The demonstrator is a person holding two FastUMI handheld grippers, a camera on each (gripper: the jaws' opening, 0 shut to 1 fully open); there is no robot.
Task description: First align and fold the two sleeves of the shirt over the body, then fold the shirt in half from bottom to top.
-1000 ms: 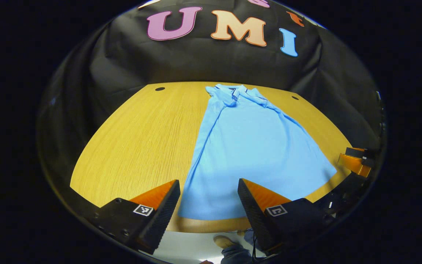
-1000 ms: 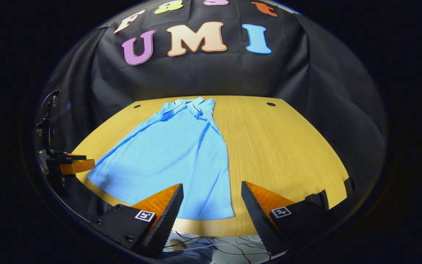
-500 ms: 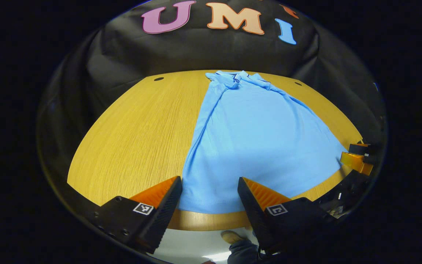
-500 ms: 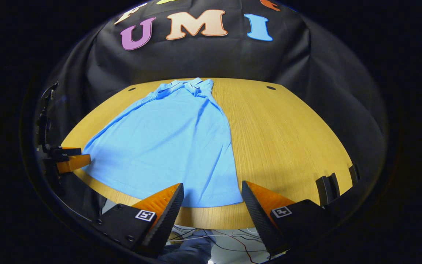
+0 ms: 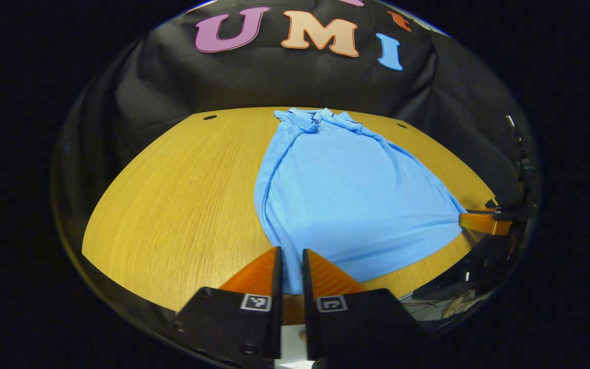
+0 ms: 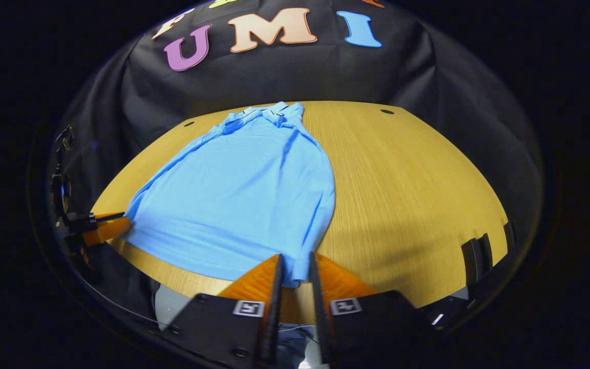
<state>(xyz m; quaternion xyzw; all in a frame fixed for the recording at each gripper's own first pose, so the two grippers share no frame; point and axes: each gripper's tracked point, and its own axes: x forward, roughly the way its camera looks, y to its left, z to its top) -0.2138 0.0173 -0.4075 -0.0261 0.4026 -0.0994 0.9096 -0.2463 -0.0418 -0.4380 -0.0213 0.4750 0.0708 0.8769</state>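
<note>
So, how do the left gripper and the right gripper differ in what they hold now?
The left gripper pinches one bottom corner of the shirt; the right gripper pinches the opposite bottom corner. The table lies bare beside the left gripper on its left, beside the right gripper on its right. Both are shut on the hem at the near table edge.

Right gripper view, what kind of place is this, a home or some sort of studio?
Likely a staged recording booth, not a home: black cloth hangs behind a bare wooden table, and a single blue shirt lies flat on it, each bottom corner pinched by a gripper.
</note>
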